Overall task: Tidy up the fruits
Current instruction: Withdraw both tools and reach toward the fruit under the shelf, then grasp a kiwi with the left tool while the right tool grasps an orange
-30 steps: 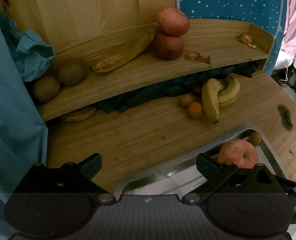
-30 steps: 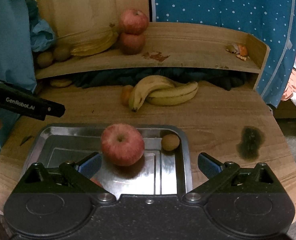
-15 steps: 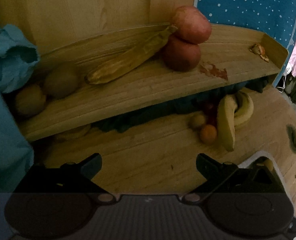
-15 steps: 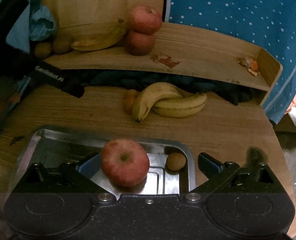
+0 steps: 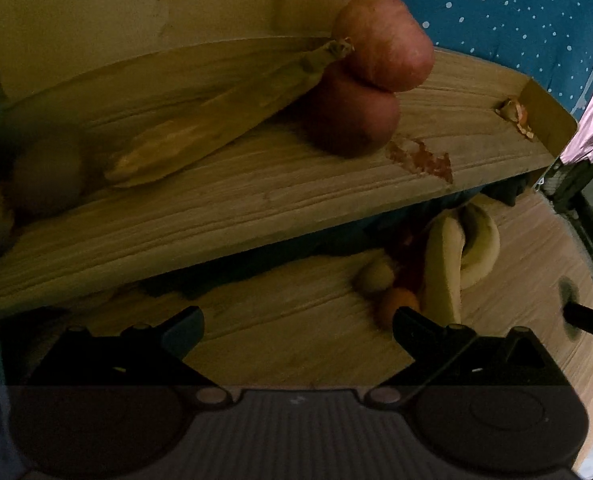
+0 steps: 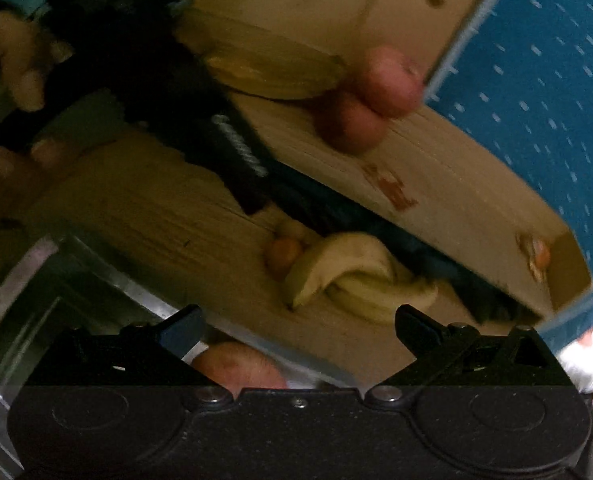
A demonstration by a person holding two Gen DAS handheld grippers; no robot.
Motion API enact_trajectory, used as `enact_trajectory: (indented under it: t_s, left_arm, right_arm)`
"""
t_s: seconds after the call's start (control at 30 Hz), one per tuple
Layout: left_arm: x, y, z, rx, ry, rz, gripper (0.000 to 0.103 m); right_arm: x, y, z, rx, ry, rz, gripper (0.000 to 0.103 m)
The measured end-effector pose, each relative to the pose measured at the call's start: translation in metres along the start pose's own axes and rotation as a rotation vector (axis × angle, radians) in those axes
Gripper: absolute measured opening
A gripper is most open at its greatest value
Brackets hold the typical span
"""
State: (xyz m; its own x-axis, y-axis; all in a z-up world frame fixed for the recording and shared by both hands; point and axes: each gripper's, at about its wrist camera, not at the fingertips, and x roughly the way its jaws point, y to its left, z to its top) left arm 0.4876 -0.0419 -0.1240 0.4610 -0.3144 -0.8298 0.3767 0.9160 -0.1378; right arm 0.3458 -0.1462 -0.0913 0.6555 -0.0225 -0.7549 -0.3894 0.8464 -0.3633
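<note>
- The curved wooden shelf [image 5: 296, 200] stretches across ahead of the left gripper [image 5: 298, 320], whose jaws stand wide apart with nothing between them.
- The shiny metal tray [image 6: 96, 280] lies below and to the left of the right gripper [image 6: 298, 320]; its jaws also gape, empty.
- A long dried yellow corn husk [image 5: 216, 128] lies on the shelf, ahead of the left jaws, touching the apples.
- The yellow bananas [image 6: 348, 276] lie on the table just ahead of the right jaws.
- Two red apples [image 5: 368, 80] sit stacked on the shelf.
- One red apple [image 6: 238, 364] sits in the tray, just behind the right gripper's left finger [image 6: 184, 328].
- A small orange fruit [image 6: 282, 252] touches the bananas.
</note>
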Motion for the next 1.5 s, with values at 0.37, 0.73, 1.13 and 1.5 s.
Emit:
enact_trajectory:
  t_s: [0.37, 0.73, 1.13, 1.5]
  left_arm:
    - [0.019, 0.001, 0.017, -0.033, 0.016, -0.116, 0.097]
    - [0.036, 0.0, 0.02, -0.085, 0.054, -0.171, 0.076]
    - [0.05, 0.003, 0.024, -0.135, 0.087, -0.203, 0.056]
    - [0.06, 0.004, 0.025, -0.167, 0.115, -0.24, 0.041]
  right_arm:
    - [0.035, 0.014, 0.022, -0.219, 0.013, -0.012, 0.075]
    - [0.06, 0.034, 0.033, -0.399, 0.073, -0.009, 0.055]
    - [0.073, 0.042, 0.042, -0.454, 0.147, -0.023, 0.052]
    - [0.078, 0.042, 0.047, -0.491, 0.195, -0.013, 0.05]
